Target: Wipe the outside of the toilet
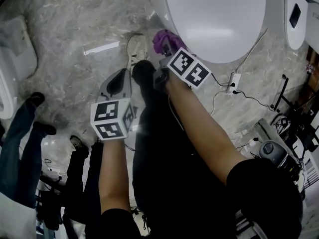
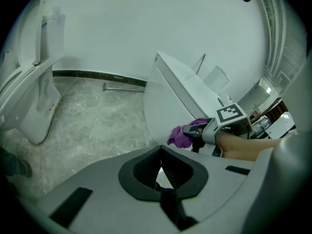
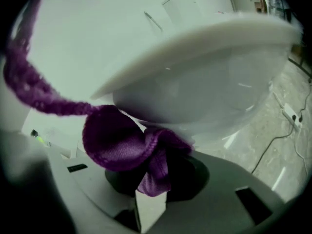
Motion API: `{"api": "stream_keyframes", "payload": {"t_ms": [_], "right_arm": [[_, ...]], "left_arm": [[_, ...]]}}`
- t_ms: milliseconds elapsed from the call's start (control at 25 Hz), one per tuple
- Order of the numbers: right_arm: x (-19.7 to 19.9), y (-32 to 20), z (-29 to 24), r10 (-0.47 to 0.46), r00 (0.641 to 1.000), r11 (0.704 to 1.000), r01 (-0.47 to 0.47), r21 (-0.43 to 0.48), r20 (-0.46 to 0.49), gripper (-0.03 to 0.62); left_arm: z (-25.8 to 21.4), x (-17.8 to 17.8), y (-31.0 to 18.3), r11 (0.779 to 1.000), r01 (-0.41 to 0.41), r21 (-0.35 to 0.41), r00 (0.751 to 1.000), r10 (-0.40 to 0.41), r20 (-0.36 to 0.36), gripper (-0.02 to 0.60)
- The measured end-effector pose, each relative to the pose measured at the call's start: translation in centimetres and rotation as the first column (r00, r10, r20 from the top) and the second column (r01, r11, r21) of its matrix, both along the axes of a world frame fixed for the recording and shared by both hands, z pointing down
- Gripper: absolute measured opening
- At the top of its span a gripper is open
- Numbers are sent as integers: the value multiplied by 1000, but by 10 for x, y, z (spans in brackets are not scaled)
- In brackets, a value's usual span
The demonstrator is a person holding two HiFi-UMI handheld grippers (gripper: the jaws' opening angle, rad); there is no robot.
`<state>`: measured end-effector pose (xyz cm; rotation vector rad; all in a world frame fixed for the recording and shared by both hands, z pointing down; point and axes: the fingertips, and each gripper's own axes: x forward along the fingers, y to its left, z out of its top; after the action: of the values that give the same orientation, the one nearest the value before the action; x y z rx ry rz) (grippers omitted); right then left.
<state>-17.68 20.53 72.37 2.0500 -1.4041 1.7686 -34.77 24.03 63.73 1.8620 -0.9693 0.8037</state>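
The white toilet [image 1: 214,19] fills the top of the head view, its lid down. A purple cloth [image 1: 164,40] is bunched against the bowl's outer wall just under the lid's rim, and my right gripper [image 1: 167,48] is shut on it. In the right gripper view the cloth [image 3: 122,143] bulges out of the right gripper [image 3: 155,172] and touches the bowl [image 3: 195,91]. My left gripper [image 1: 118,81] hangs lower left over the floor, away from the toilet. In its own view the left gripper [image 2: 161,172] is shut and holds nothing, and the cloth [image 2: 183,135] shows beyond it.
A second white fixture [image 1: 12,59] stands at the left on the marble floor. A power strip [image 1: 233,81] with trailing cables lies right of the toilet. People's legs [image 1: 20,133] stand at lower left, and dark equipment [image 1: 279,153] sits at the right.
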Motion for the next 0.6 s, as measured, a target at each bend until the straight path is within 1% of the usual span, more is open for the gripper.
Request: {"api": "stream_keyframes", "payload": {"t_ms": [120, 240, 360, 440, 600], "right_arm": [[-5, -8, 0, 45, 999, 999, -46, -27, -7, 98], [-10, -18, 0, 91, 996, 995, -91, -38, 8, 98], [-12, -33, -2, 138, 990, 989, -137, -53, 18, 98], [-13, -40, -3, 178, 984, 982, -176, -73, 18, 98], [-15, -49, -9, 249, 969, 963, -248, -103, -2, 98]], "left_arm": [[3, -11, -25, 1000, 3, -5, 1000, -3, 6, 9], [-2, -16, -51, 1000, -5, -13, 1000, 5, 11, 9], [-10, -12, -78, 999, -40, -13, 999, 40, 6, 9], [-13, -11, -92, 998, -62, -26, 998, 62, 3, 9], [-19, -11, -120, 993, -106, -47, 994, 106, 2, 9]]}}
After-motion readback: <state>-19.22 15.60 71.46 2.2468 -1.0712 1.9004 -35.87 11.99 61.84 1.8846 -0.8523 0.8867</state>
